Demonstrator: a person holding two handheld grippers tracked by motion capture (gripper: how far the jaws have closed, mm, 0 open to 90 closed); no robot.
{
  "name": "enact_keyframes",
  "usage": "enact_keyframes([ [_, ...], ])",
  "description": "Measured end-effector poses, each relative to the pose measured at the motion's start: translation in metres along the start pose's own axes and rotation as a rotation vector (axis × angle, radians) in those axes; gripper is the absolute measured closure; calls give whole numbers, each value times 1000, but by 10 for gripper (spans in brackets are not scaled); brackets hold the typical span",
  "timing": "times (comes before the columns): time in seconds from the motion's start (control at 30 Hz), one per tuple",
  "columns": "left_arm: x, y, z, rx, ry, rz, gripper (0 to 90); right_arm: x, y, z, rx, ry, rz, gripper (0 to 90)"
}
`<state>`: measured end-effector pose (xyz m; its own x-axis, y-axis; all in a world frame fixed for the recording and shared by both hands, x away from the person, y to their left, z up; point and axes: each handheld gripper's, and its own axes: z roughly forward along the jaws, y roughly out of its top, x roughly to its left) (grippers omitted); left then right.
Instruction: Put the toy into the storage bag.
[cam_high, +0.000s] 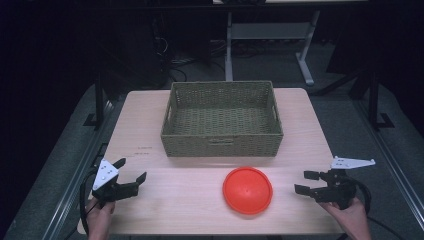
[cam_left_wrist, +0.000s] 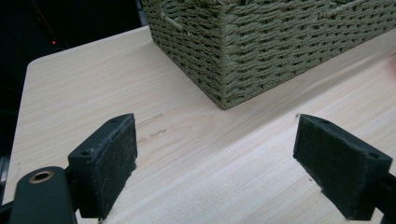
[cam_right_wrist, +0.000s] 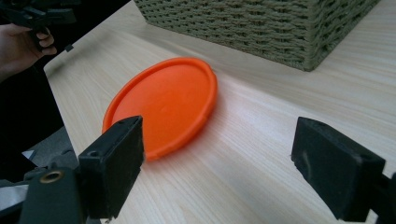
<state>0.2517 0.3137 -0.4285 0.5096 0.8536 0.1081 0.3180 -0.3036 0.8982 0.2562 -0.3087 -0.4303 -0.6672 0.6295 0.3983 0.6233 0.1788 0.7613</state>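
An orange round plate lies upside down on the wooden table, just in front of a woven green basket. My right gripper is open to the right of the plate, low over the table and a short gap from its rim. Its own view shows the plate ahead and left of its spread jaws, with the basket beyond. My left gripper stands open near the table's front left. It faces the basket's corner, with bare tabletop between its jaws.
The basket is empty and takes up the table's far middle. A white desk frame and cables stand on the dark floor beyond the table. The person's other hand with its gripper shows far off in the right gripper view.
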Motion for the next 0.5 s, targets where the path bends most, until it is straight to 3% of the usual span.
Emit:
enact_keyframes([
  [0.33, 2, -1, 1, 5, 5, 0, 130, 8, 15, 8, 32, 19, -22, 163],
  [0.5, 2, -1, 1, 3, 1, -1, 130, 14, 27, 17, 63, 29, -59, 163],
])
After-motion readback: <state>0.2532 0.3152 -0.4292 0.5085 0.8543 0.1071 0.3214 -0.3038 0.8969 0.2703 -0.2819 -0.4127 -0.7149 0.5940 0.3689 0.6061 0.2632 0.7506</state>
